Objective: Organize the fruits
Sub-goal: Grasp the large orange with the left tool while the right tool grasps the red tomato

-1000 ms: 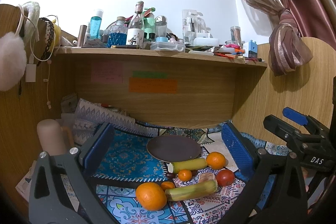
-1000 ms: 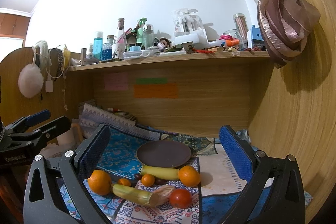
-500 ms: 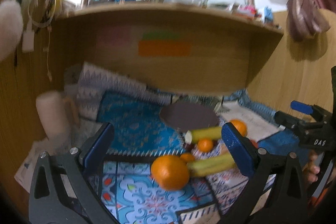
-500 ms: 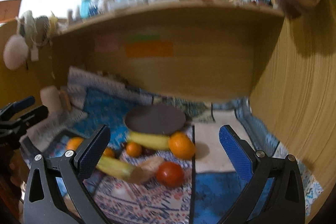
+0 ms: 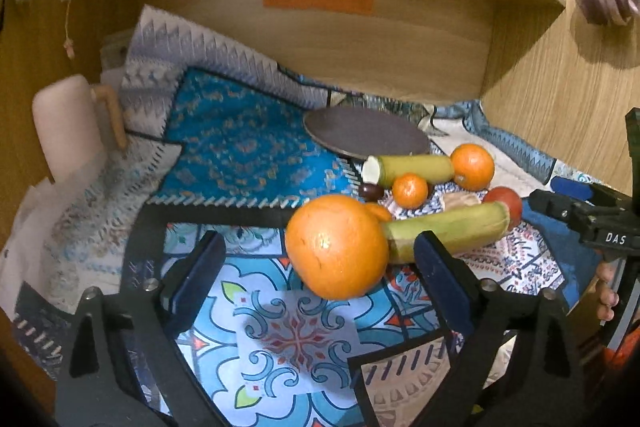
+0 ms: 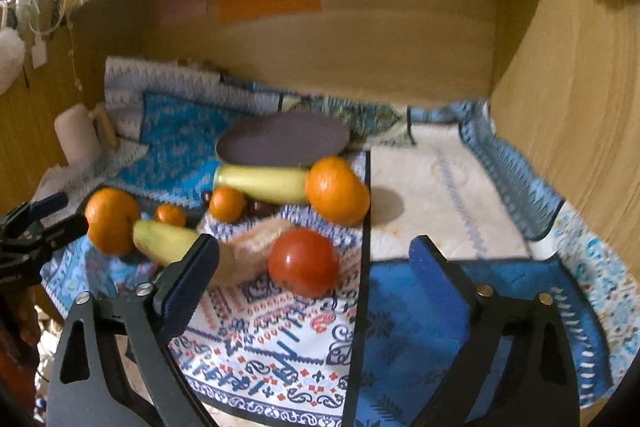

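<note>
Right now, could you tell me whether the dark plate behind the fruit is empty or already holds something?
Empty. The dark plate shows a bare surface in both wrist views; the banana piece and oranges lie on the cloth in front of it.

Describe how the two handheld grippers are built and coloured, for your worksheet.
Both the left gripper and the right gripper have black angular frames with triangular cutouts, silver screws and flat blue pads. One carries white "DAS" lettering.

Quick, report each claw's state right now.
Left claw: open, just narrowing, big orange between its fingers, not gripped.
Right claw: open, just narrowing, tomato ahead, nothing held.
</note>
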The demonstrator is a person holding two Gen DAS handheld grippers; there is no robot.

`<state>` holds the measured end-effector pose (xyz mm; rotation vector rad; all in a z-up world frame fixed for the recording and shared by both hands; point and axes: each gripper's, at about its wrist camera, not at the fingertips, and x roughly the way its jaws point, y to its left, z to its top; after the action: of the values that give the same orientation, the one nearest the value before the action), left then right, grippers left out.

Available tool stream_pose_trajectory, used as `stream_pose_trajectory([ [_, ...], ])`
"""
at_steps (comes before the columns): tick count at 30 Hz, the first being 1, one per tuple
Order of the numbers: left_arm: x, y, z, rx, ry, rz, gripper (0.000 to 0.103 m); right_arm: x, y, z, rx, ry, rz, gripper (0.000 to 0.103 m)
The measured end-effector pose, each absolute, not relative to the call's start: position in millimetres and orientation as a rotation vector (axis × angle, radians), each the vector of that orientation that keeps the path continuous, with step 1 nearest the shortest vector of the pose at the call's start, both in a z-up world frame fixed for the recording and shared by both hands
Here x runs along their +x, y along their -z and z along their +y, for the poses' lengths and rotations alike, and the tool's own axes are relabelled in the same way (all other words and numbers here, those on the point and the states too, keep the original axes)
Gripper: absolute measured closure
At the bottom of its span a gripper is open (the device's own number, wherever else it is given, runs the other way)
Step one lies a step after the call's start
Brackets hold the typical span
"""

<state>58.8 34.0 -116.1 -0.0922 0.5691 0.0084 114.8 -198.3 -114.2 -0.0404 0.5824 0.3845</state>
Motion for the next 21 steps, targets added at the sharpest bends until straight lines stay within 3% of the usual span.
stream_pose_trajectory([
  [4, 68.9, 125.2, 33.9, -0.099, 0.002, 0.605, 0.011, 122.0, 127.0, -196.5, -0.034, -0.411, 0.64, 0.018],
  [10, 79.3, 131.0, 30.9, -0.096, 0.021, 0.623, 0.015, 129.8, 135.1, -191.7, -0.042, -0.442, 0.679, 0.02],
  [14, 85.9, 133.7, 30.7, -0.104, 0.034, 0.637, 0.025, 135.9, 140.6, -190.1, -0.047, -0.448, 0.702, 0.034],
  [19, 91.3, 134.5, 33.2, -0.128, 0.052, 0.643, 0.03, 144.7, 146.8, -188.3, -0.029, -0.453, 0.738, 0.042],
  [21, 91.8, 133.7, 33.8, -0.129, 0.055, 0.639, 0.038, 147.3, 147.8, -186.9, -0.02, -0.462, 0.749, 0.043],
])
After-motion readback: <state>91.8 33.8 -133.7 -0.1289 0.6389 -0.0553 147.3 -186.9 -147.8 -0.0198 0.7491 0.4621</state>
